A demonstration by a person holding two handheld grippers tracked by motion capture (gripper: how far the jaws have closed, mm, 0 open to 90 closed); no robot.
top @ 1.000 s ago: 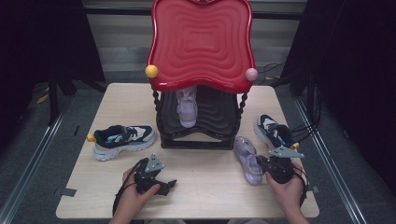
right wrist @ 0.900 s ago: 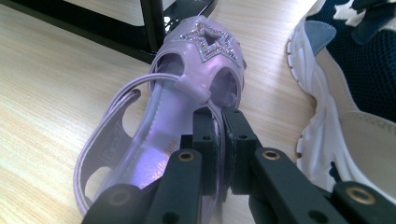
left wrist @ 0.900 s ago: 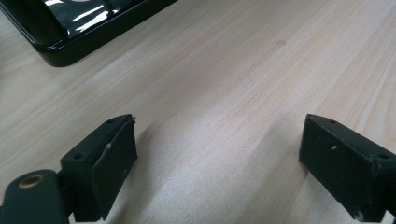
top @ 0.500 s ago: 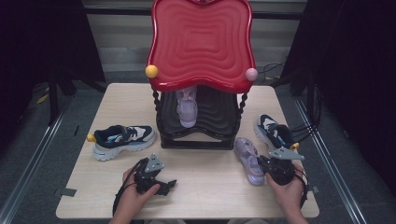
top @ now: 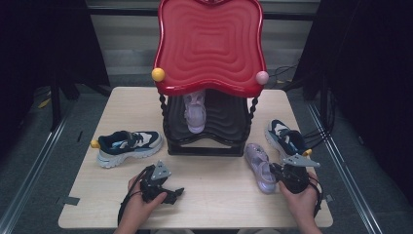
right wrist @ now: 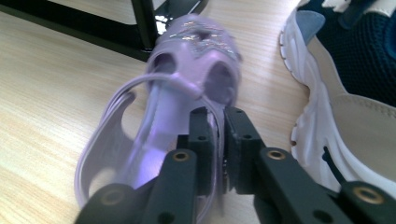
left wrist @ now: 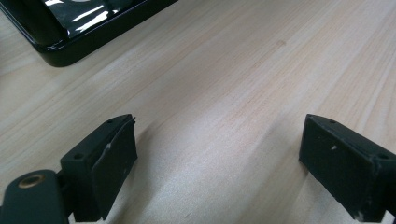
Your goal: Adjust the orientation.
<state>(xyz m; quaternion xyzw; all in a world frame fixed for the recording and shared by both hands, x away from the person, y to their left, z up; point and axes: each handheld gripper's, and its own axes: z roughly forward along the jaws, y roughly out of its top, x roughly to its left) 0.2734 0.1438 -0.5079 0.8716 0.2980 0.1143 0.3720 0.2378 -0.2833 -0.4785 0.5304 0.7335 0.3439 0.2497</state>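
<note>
Right claw [right wrist: 216,126] pinches the lilac sandal's [right wrist: 187,70] heel rim; left claw [left wrist: 219,158] spread wide over bare table [left wrist: 233,84].

place: recording lab | evidence: black curtains [top: 44,44] around lone wooden table [top: 219,195], loose cables [top: 292,73] on floor

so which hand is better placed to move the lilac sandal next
Right. The right gripper is already shut on the lilac sandal at its side wall; the left gripper is open over bare table.
</note>
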